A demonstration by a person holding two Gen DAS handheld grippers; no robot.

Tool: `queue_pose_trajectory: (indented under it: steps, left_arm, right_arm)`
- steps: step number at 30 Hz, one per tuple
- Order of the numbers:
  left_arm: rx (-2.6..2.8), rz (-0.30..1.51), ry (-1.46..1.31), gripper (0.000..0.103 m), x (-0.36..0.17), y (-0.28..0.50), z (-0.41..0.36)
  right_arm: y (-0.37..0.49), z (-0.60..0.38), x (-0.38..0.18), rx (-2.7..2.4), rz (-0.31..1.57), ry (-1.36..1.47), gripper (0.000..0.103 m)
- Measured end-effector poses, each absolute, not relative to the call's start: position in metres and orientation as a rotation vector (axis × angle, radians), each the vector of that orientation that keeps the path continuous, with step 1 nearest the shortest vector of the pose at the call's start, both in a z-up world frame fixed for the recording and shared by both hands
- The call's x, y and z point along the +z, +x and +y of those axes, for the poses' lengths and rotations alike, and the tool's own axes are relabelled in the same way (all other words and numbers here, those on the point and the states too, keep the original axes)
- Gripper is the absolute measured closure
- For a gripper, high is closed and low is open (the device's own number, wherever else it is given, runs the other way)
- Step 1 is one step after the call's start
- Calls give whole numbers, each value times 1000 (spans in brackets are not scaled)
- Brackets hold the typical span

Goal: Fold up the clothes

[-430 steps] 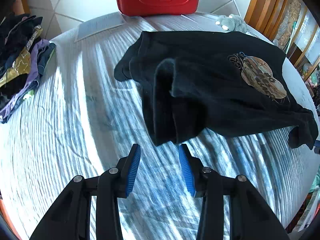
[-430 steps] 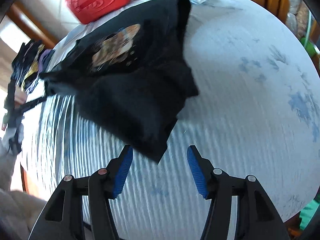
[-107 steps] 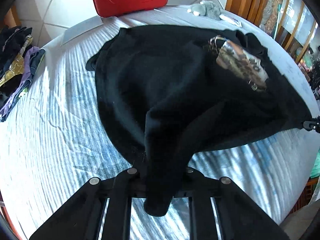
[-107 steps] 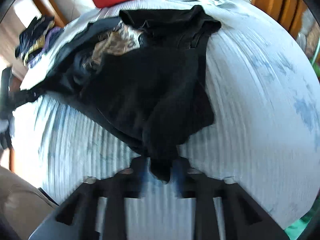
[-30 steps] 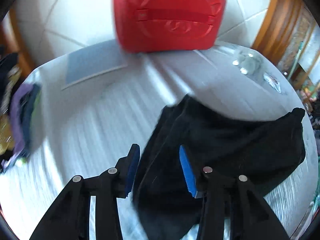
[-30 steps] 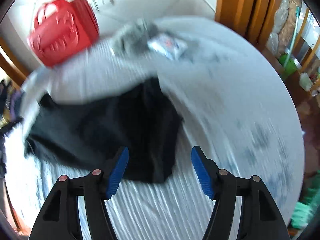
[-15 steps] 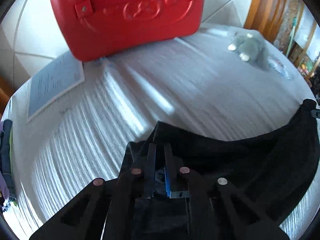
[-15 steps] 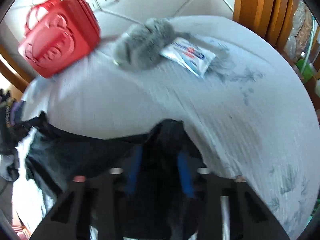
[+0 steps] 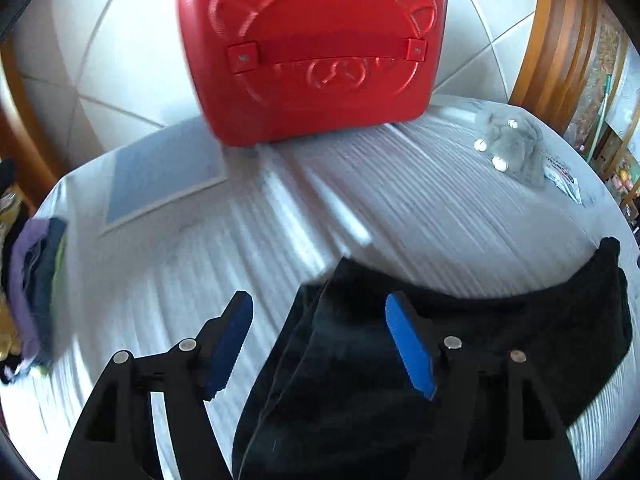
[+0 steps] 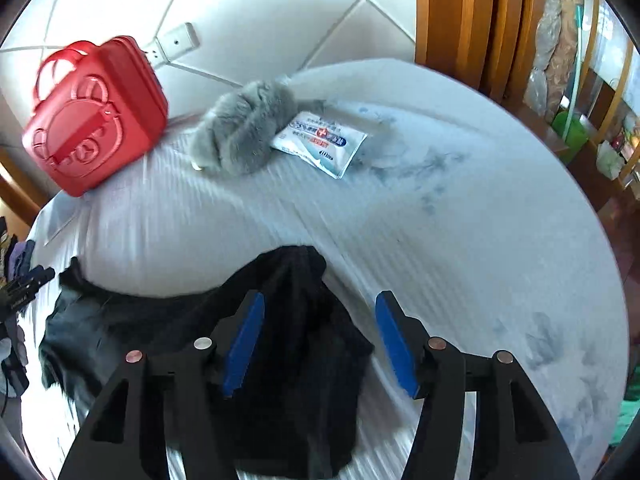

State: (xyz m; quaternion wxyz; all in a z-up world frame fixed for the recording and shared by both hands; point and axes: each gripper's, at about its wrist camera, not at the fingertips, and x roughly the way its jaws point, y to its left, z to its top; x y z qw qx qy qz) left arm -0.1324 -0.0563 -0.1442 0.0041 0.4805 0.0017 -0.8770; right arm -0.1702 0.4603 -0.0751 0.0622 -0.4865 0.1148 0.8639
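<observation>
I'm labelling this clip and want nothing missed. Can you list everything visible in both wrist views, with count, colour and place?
black garment: one, black, lying on the bed near both grippers
bed sheet: one, white with faint blue marks, covering the bed
red case: one, red with an embossed bear face, at the far edge of the bed against the wall
plush toy: one, grey, at the far side beside the packet
packet: one, white with blue print, next to the plush toy
sheet of paper: one, bluish grey, flat beside the red case
pile of clothes: one, purple, blue and dark, at the left edge
left gripper: black with blue pads, open
right gripper: black with blue pads, open
</observation>
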Motion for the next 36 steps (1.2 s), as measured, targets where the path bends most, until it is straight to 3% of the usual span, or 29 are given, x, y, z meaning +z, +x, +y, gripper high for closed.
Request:
queue_pose_trajectory:
  steps: [11, 15, 22, 24, 29, 36]
  left_arm:
    - [-2564, 243, 1560, 33, -162, -47, 2]
    - [-2436, 245, 1485, 33, -169, -35, 34]
    - [-2279, 429, 1363, 33, -153, -18, 113]
    - [-2254, 502, 1350, 33, -150, -11, 138]
    - [-2217, 566, 1324, 33, -159, -5, 197]
    - [-2028, 705, 1155, 33, -173, 2, 269]
  right_arm:
    - [-155, 437, -84, 2823, 133, -1653, 47]
    - [-175, 445, -95, 2921, -61, -1755, 47]
    - [-191, 459, -120, 3084, -453, -2037, 47]
    - [-194, 464, -113, 3132, -477, -2092, 47]
    - [-201, 481, -103, 3242, -599, -2127, 47]
    - [-220, 506, -123, 3428, -1021, -2206, 47]
